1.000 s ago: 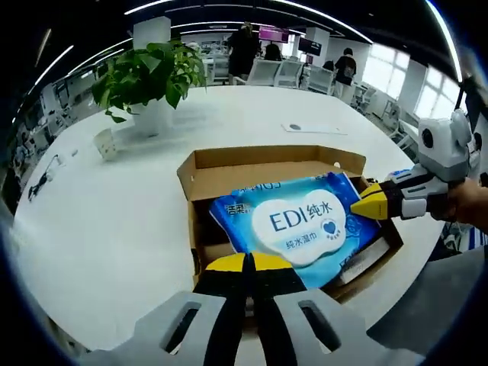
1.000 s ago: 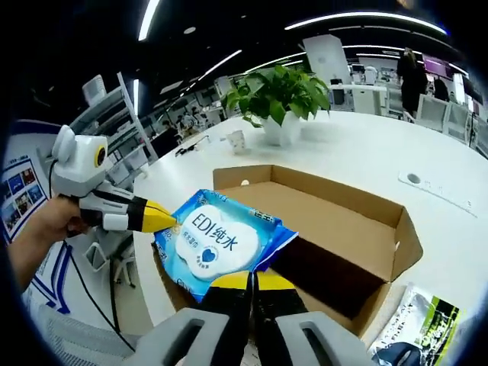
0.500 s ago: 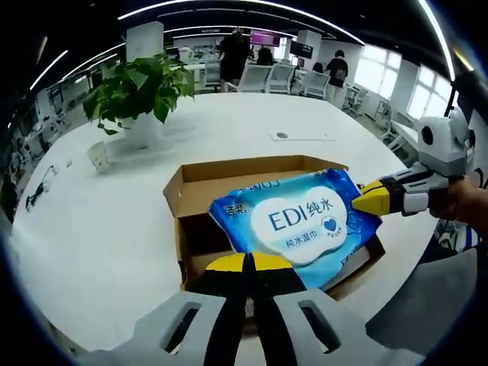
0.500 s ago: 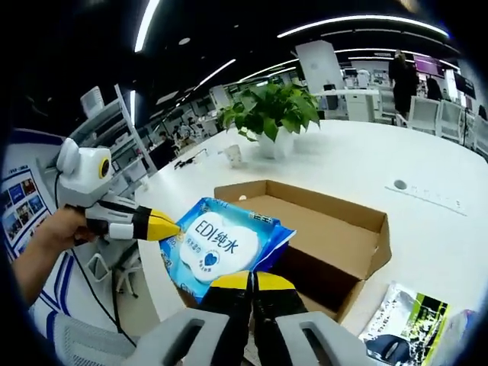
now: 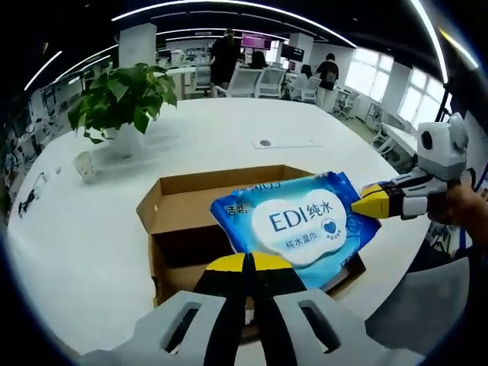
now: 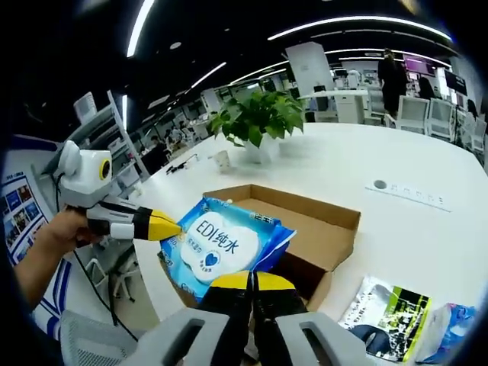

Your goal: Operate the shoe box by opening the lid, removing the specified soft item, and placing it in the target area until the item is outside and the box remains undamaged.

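We are lifting the wipes pack out of the open shoe box: the left tool and the right tool are each closed on an edge of it (it is hanging just above the box). Next, we judge, we are carrying it to bare tabletop and releasing gently.

Open office: white surface, potted plant, chairs, windows behind, ceiling light strips.
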The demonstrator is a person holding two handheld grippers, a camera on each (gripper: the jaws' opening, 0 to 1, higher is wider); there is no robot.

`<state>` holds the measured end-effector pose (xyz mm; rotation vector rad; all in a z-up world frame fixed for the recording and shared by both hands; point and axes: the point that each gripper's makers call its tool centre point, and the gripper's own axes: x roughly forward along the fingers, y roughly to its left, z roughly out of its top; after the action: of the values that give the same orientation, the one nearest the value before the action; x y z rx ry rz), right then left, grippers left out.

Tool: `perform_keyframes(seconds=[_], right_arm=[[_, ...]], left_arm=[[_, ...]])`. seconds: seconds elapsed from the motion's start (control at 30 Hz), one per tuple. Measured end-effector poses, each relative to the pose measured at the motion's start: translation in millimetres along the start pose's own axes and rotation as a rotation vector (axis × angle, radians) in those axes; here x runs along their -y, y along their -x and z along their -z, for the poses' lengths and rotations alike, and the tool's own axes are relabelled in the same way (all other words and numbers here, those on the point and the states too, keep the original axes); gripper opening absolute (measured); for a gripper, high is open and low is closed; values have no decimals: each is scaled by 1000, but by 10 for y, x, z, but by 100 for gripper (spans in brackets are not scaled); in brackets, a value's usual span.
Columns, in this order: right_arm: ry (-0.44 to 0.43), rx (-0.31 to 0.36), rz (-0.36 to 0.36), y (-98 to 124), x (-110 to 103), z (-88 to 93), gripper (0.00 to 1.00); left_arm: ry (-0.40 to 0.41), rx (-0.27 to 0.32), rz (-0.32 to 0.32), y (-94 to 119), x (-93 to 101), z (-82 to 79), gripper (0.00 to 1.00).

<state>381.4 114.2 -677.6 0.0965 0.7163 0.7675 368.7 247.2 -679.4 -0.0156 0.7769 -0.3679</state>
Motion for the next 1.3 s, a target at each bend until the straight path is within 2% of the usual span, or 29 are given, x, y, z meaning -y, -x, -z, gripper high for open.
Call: perform_keyframes(seconds=[0.6, 1.3], right_arm=[[-31, 17, 53, 384, 362, -8, 0], [-59, 4, 106, 708, 822, 116, 0]], left_arm=[[-21, 2, 71, -174, 486, -156, 0], [-42, -6, 130, -431, 964, -231, 0]])
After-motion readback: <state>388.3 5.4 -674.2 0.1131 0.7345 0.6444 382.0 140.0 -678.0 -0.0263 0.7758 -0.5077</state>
